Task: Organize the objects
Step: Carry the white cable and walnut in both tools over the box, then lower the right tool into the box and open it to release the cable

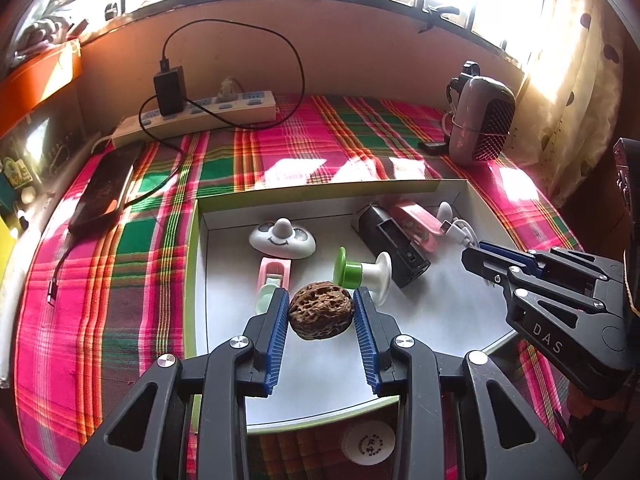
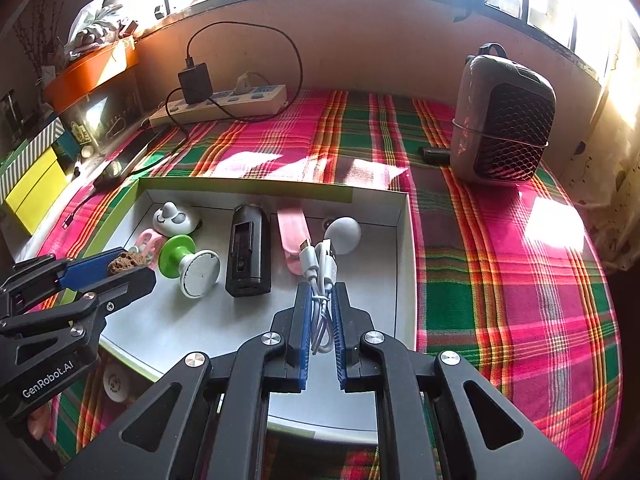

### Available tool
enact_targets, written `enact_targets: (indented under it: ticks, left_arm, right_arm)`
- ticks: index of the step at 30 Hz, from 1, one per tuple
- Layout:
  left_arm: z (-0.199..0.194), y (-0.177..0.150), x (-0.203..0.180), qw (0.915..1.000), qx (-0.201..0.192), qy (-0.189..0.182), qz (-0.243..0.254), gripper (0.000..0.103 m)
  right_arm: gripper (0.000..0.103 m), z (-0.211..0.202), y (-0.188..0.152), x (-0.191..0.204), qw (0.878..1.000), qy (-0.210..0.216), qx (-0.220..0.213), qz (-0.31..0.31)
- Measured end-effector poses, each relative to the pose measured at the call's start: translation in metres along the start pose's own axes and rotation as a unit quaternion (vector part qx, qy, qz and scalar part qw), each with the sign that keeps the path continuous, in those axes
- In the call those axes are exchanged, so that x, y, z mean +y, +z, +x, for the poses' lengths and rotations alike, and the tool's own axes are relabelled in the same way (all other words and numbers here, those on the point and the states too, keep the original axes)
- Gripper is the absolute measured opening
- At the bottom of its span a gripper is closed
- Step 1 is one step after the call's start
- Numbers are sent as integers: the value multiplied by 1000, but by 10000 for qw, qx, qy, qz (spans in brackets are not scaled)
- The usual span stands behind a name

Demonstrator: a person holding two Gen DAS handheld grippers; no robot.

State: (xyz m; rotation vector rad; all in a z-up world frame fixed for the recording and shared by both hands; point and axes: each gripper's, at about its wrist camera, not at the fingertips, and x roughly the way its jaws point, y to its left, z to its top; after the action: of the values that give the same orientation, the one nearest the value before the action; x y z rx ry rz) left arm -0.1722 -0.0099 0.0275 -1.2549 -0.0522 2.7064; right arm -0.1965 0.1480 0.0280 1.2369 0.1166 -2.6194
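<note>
A shallow white box (image 1: 320, 190) with a green rim (image 2: 240, 190) lies on the plaid cloth. My left gripper (image 1: 321, 293) is shut on a brown walnut (image 1: 321, 312) just above the box's near left part; in the right wrist view the walnut (image 2: 124, 263) shows between the left gripper's (image 2: 136, 264) blue pads. My right gripper (image 2: 322, 286) is shut on a folded white USB cable (image 2: 320, 264) over the box's near right side. Inside lie a white smiley piece (image 1: 282, 236), a green-and-white spool (image 1: 360, 272), a black device (image 2: 248, 252) and a pink clip (image 2: 294, 232).
A small grey heater (image 2: 504, 120) stands at the back right of the cloth. A power strip (image 1: 200, 114) with a black charger, its cable and a phone (image 1: 106, 188) sit at the back left. A white round cap (image 1: 370, 442) lies in front of the box.
</note>
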Motion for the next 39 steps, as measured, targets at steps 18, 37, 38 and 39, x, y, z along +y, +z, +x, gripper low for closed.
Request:
enact_targets:
  ticks: [18,37,38,39]
  left_arm:
    - [14,0,-5,9998,162,79,59,31]
    - [21,2,-3,9997,167,187,78,31]
    - [22,2,-2,9996,179,187,72,31]
    - [22,3,-2,9996,187,198,77,31]
  right_arm:
    - [11,8,1,2,9999,-87,57,-40]
    - [10,14,0,-5,9998,-179,86,38]
    - [10,14,0,-5,9998,-193,81,34]
    - [10,14,0,-5,9997,-213,76,22]
